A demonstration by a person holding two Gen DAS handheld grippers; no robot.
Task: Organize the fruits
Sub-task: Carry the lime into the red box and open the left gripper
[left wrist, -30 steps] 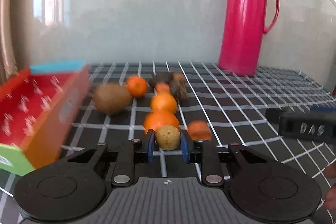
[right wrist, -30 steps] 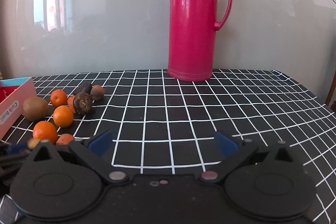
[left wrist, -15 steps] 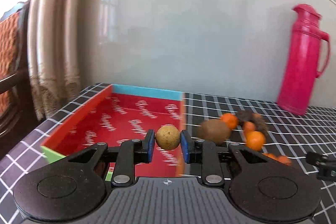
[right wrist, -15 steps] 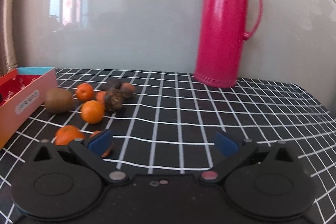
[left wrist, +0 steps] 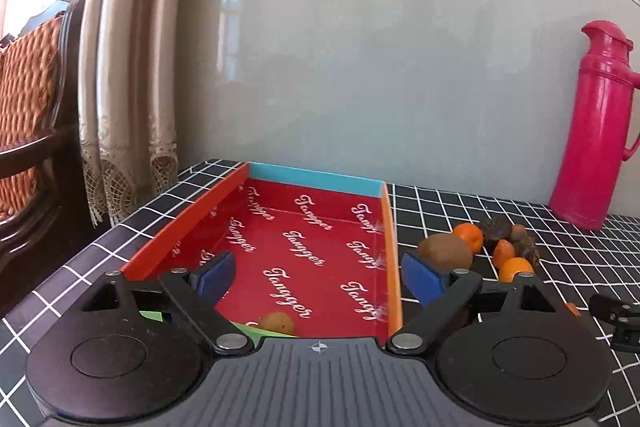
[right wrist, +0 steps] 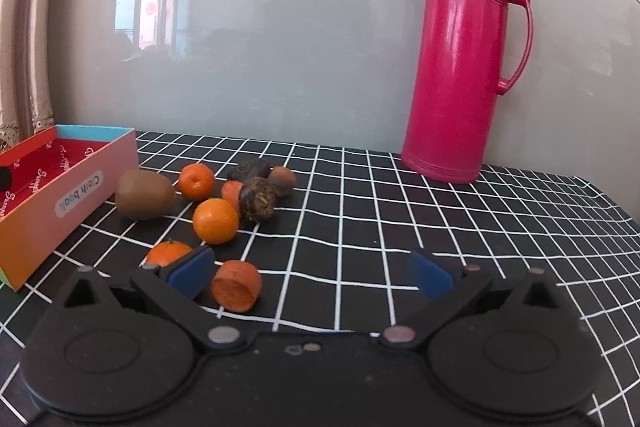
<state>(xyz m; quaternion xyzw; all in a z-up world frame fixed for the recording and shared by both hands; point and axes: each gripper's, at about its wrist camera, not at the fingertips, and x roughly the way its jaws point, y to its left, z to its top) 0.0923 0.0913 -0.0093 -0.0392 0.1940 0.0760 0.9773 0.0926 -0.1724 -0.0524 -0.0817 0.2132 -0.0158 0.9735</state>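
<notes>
Left gripper (left wrist: 318,277) hovers over the near end of the shallow red cardboard box (left wrist: 188,227), jaws opening wide, nothing between the pads. Small round tan-brown fruit (left wrist: 275,323) lies on the box floor just below and slightly behind the fingertips, touching or nearly touching the near green wall; clear of both pads.

Right gripper (right wrist: 312,273) sits low over the black white-grid bench (right wrist: 360,219), jaws spread wide, holding nothing. Cut orange fruit piece (right wrist: 236,285) lies just inside its left pad, whole orange tangerine (right wrist: 166,253) just behind that pad.

Risks, as judgement: the tan fruit could roll on the slick box floor if the left gripper bumps the wall on retreat. The right gripper closing now would likely clip the cut piece off-centre and push it away, or knock the tangerine.

Further back: second tangerine (right wrist: 216,220), fuzzy brown kiwi (right wrist: 145,194) beside the box's outer wall, third tangerine (right wrist: 196,181), dark shrivelled fruits (right wrist: 256,203) clustered together. All outside the box, so sorting is mostly undone. Tall pink thermos jug (right wrist: 460,67) stands far right, well apart.
</notes>
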